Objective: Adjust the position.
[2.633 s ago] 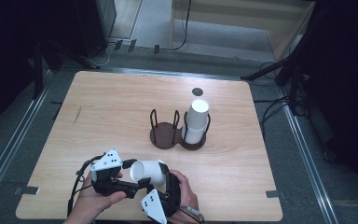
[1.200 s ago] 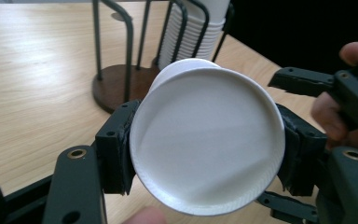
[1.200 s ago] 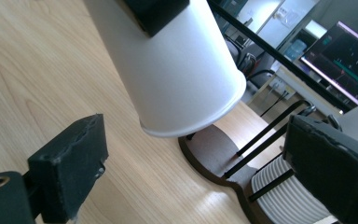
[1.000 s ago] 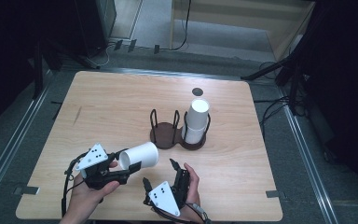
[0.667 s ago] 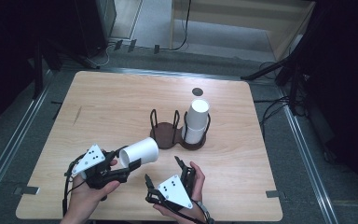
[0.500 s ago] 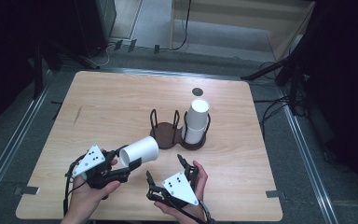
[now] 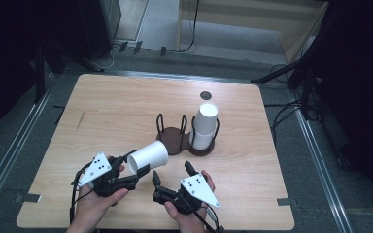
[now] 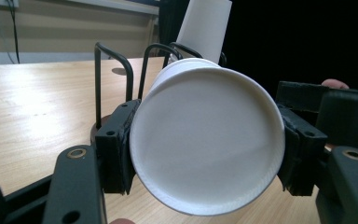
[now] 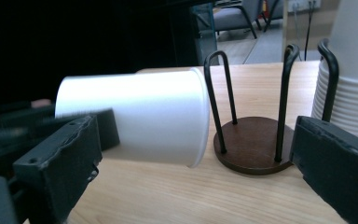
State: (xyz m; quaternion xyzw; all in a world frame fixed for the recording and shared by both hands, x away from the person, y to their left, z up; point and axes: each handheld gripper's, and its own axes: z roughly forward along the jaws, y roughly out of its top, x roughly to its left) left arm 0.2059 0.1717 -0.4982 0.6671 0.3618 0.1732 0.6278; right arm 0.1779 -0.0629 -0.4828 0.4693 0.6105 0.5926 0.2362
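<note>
one white cup (image 7: 148, 156) sideways in left gripper (image 7: 135, 175), right gripper (image 7: 171, 177) spread

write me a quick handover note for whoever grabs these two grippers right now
Left gripper: shut on a single white paper cup, held on its side above the table, mouth toward the cup holder.
Right gripper: open, holding nothing, beside the cup.
Holder: right bay carries a stack of cups; left bay is empty.
Done: one cup is separated and gripped.
Left: probably stand it in the empty bay.
</note>
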